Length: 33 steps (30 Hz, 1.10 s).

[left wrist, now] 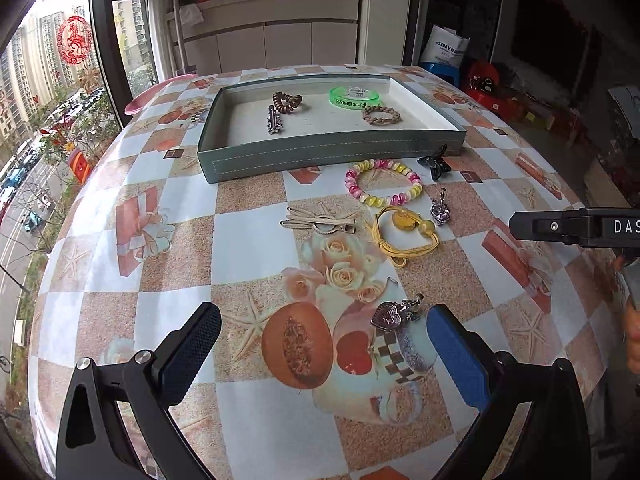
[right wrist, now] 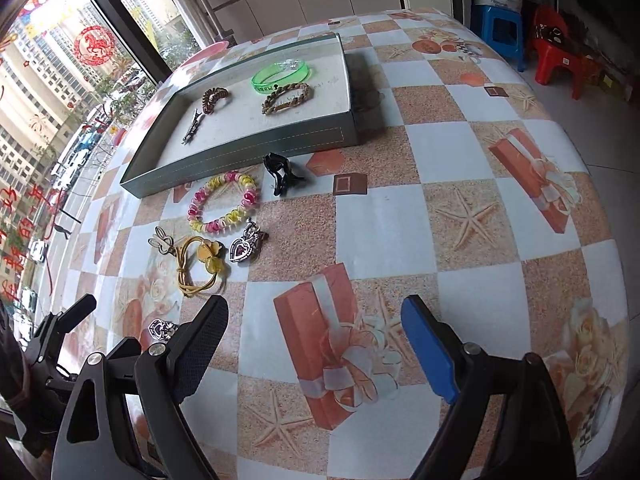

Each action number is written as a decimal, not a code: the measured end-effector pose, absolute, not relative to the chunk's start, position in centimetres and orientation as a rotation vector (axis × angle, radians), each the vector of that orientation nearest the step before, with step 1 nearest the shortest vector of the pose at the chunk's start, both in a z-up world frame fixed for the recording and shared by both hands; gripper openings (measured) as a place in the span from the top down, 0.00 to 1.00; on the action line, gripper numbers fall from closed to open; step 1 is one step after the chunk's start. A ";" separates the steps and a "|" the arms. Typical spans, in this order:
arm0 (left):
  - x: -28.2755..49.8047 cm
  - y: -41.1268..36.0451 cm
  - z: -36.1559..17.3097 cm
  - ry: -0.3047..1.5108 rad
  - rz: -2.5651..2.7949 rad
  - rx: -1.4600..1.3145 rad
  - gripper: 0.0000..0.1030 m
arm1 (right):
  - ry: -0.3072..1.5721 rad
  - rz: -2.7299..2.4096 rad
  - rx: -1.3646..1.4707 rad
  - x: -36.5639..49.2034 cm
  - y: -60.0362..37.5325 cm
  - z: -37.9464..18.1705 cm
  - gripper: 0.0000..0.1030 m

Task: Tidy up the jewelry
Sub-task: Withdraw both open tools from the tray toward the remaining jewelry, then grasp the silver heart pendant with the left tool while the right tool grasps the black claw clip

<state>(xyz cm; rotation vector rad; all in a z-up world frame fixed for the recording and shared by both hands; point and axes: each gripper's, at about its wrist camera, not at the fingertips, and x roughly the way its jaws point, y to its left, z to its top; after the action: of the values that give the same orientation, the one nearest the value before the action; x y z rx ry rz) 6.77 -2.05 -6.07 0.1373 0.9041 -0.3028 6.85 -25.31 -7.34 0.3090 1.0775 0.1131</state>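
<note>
patterned tablecloth (right wrist: 400,216), red paper-cut (left wrist: 74,40) on the window, blue stool (right wrist: 500,32) beside red chair (right wrist: 560,56)

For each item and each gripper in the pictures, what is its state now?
left gripper: open, empty
right gripper: open, empty
tray: holds four pieces
green bracelet: in tray
braided bracelet: in tray
brown coil hair tie: in tray
pink-yellow coil hair tie: on table
black claw clip: on table
</note>
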 end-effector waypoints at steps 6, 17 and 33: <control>6.6 -3.3 -6.4 0.906 -0.314 0.156 0.00 | 1.084 0.113 0.276 6.8 -25.0 -7.6 0.13; 7.0 -4.5 -7.3 0.920 -0.309 0.187 0.00 | 1.069 0.100 0.211 8.4 -24.2 -7.8 0.13; 6.7 -5.1 -7.9 0.945 -0.327 0.208 0.13 | 1.062 0.085 0.101 12.8 -22.6 -9.1 0.19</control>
<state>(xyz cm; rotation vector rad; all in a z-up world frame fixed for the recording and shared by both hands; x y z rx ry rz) 6.75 -5.11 -7.88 0.2076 0.9446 -0.3271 12.82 -22.56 -9.08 0.1006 1.0624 0.0846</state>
